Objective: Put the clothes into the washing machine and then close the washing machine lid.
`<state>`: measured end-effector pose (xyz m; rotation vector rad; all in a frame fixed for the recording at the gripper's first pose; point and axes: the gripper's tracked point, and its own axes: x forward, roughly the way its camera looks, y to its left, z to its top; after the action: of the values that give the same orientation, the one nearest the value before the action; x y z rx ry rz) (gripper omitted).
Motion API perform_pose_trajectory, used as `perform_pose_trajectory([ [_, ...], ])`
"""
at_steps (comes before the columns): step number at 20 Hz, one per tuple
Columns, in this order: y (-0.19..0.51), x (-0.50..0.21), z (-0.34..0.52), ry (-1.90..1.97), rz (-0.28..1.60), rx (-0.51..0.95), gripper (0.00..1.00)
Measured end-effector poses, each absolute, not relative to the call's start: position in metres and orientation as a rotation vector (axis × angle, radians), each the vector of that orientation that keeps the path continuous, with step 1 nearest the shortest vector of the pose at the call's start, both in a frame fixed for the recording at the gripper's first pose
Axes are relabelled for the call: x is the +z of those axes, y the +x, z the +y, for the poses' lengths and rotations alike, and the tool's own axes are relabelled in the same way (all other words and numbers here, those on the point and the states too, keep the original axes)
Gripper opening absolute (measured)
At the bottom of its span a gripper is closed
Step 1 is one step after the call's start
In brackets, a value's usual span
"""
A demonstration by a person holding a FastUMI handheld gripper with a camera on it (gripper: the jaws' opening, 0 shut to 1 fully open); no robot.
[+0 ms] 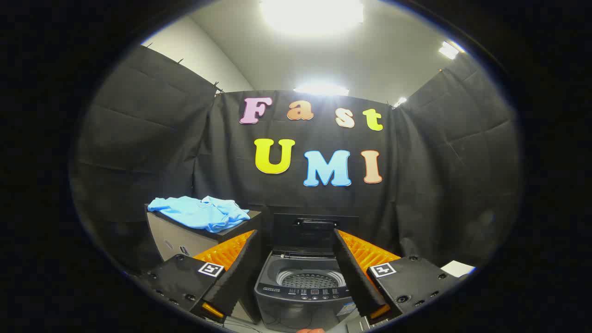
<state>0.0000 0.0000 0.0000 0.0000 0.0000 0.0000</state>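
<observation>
The gripper (pixel 296 245) hangs with its two fingers spread wide, nothing between the pads and nothing touched by either one. Each finger (pixel 356 273) slants outward from its base, so the gap frames what lies ahead.

Straight ahead at 12 o'clock, seen through that gap, stands a top-loading washing machine (pixel 303 291). Its lid (pixel 315 233) is raised upright at the back, against the black cloth wall. The perforated drum (pixel 311 280) lies open to view and looks bare inside. A row of small controls runs along the machine's front edge, too small to make out.

At about 10 o'clock from the fingers, beyond the left one, a light blue shirt (pixel 201 212) lies crumpled on top of a low cabinet (pixel 182 240) that stands just beside the machine. The shirt is well apart from the gripper, and part of it drapes over the cabinet's top edge. The left finger partly covers the cabinet's near corner.

At about 3 o'clock, past the right finger's base, a small white object (pixel 457 267) shows; what it is cannot be told.
</observation>
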Motion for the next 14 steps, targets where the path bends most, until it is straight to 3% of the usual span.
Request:
perform_pose_trajectory([
  [14,-0.0041,0.0053,0.0045,-0.018,0.0,0.001,0.98],
])
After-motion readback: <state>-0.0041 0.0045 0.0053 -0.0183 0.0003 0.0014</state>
